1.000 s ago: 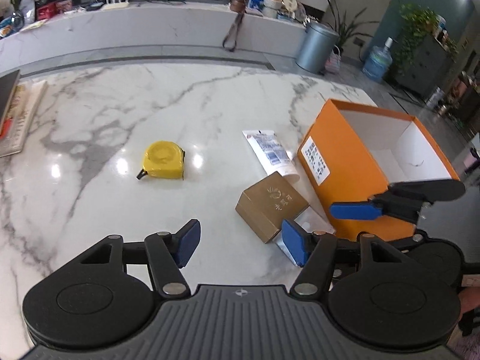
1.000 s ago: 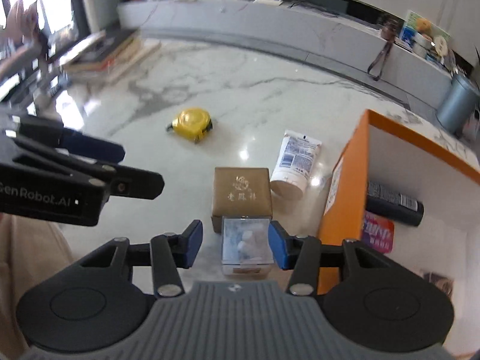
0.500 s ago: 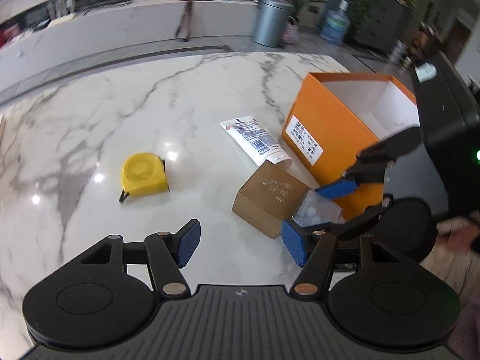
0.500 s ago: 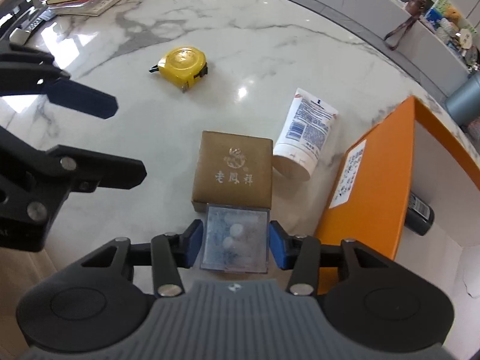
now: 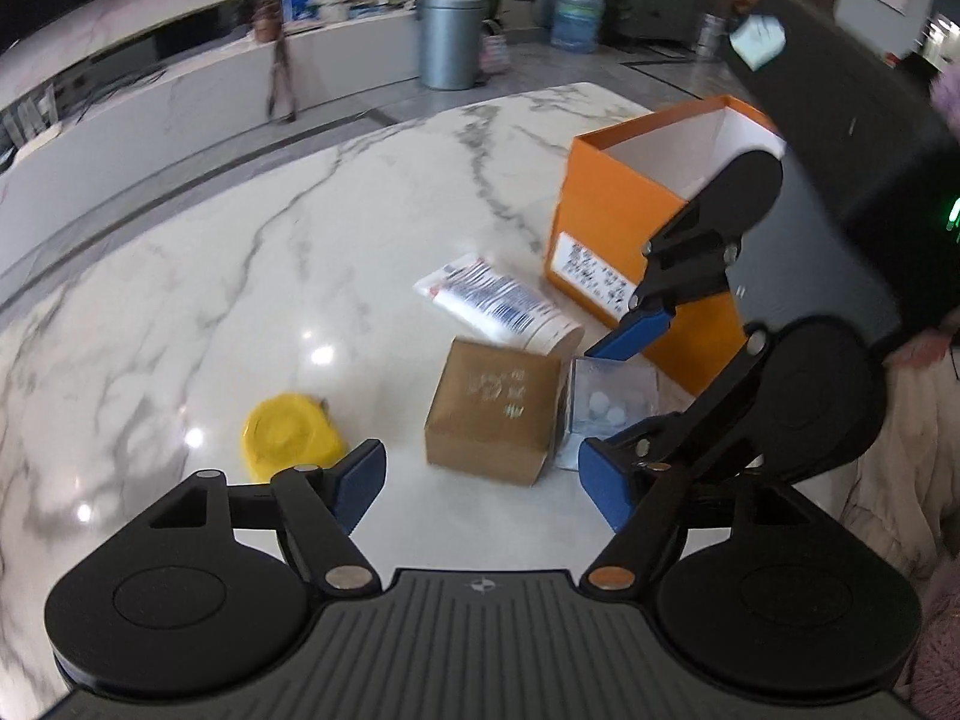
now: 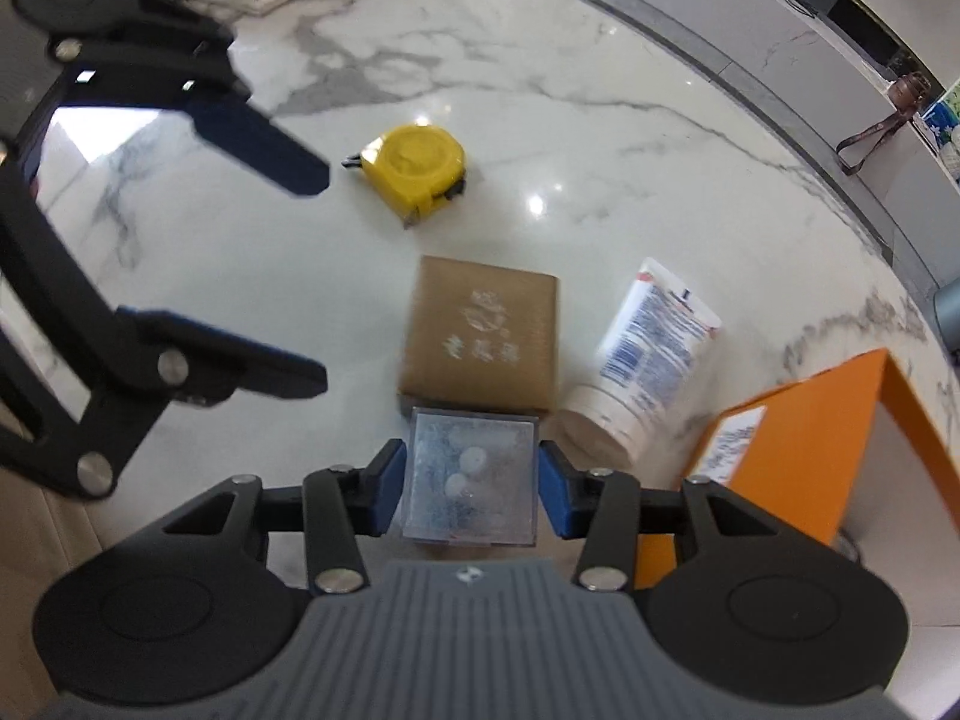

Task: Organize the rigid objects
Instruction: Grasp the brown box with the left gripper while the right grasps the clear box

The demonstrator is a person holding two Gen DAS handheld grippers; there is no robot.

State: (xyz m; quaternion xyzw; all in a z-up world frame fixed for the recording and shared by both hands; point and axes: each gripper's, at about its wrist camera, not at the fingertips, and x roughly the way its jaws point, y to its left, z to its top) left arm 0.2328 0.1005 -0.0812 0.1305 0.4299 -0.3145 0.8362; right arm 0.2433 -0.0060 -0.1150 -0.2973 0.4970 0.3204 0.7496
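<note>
Right tool (image 6: 469,487): closed on clear plastic case (image 6: 469,483), lower centre of right wrist frame, blue pads pressed against both case sides. Case far edge touching brown cardboard box (image 6: 483,333) at frame centre. White tube (image 6: 645,354) just right of box, cap end nearest. Yellow tape measure (image 6: 417,174) above, apart from box. Orange box (image 6: 798,420) at right edge, open at top.

Left tool (image 5: 480,483): jaws opening, wide, nothing gripped; brown box visible beyond the gap, tape measure just past the left finger. All items on marble table (image 6: 600,120).
</note>
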